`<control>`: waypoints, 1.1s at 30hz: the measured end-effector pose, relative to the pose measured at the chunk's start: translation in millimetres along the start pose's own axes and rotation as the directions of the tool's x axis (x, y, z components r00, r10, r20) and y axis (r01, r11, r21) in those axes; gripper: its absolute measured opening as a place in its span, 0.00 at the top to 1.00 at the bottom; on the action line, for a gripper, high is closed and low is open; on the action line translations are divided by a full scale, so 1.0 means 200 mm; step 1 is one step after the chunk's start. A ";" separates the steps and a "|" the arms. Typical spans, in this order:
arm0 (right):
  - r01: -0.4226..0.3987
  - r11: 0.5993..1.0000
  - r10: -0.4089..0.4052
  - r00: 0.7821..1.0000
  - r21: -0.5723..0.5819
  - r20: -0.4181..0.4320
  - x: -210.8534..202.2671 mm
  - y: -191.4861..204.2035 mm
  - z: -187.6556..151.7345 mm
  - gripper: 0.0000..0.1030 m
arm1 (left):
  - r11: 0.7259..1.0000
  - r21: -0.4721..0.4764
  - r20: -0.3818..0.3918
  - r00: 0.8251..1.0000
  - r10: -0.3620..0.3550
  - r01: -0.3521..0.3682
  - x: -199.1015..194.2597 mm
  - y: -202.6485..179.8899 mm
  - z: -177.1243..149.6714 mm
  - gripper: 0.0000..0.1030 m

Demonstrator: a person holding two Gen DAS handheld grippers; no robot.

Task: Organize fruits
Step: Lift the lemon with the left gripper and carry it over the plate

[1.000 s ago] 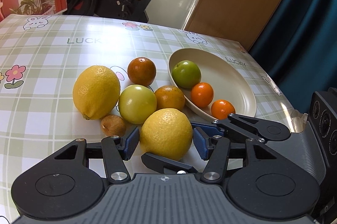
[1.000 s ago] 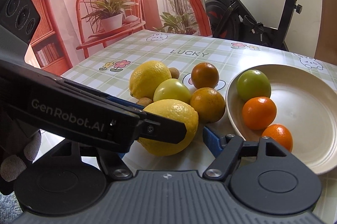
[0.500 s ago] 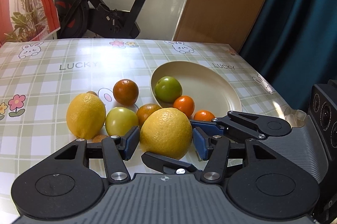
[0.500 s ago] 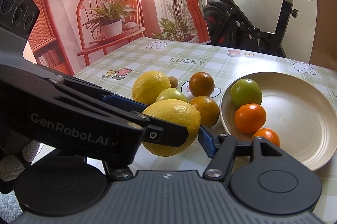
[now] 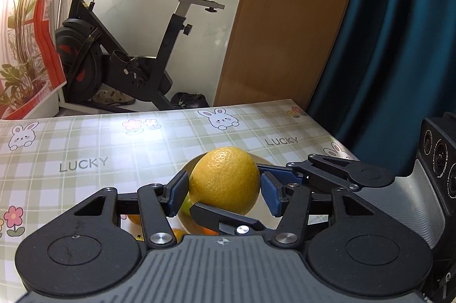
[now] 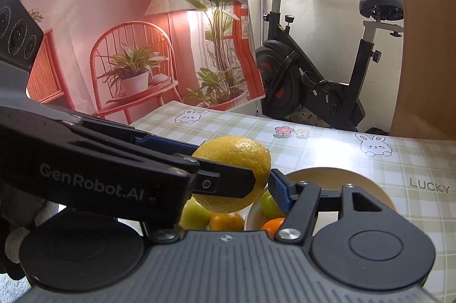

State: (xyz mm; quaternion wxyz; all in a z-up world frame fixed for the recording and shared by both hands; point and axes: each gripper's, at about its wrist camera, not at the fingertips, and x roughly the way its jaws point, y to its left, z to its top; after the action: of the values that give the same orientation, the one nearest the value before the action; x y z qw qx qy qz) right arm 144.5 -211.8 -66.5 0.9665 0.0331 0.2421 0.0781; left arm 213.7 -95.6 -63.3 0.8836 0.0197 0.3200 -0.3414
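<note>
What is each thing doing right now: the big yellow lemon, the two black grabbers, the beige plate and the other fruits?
Big yellow lemon, held up above the other fruit.
Left gripper, shut on the lemon.
Right gripper, shut on the lemon, crossing the left one.
Round beige plate, on the checked table, holding a green fruit and a small orange.
Yellow-green fruit, resting beside the plate.

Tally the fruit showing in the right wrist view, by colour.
Yellow: 1, lemon
Green: 2, pale green fruit, darker green fruit
Orange: 2, left orange, right orange
Total: 5 in view; more may be hidden.
</note>
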 end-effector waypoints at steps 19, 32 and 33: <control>0.067 0.992 -0.057 0.994 0.106 -0.097 0.35 -0.43 0.00 0.37 | 0.999 -0.016 -0.180 0.983 -0.034 0.031 0.60 0.13 0.16 0.43; 0.057 0.986 -0.026 0.981 0.159 -0.192 0.51 -0.58 -0.03 0.37 | 0.998 -0.059 -0.269 0.962 -0.041 0.026 0.76 0.20 0.15 0.43; 0.055 0.986 -0.023 0.980 0.160 -0.197 0.52 -0.59 -0.03 0.37 | 0.998 -0.062 -0.271 0.962 -0.041 0.026 0.77 0.21 0.15 0.43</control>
State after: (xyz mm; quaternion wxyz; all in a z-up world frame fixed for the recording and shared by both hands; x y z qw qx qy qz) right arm 247.0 -310.0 -131.8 0.9335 0.1001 0.3418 0.0416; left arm 342.0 -161.4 -136.2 0.8255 0.0356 0.4484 -0.3410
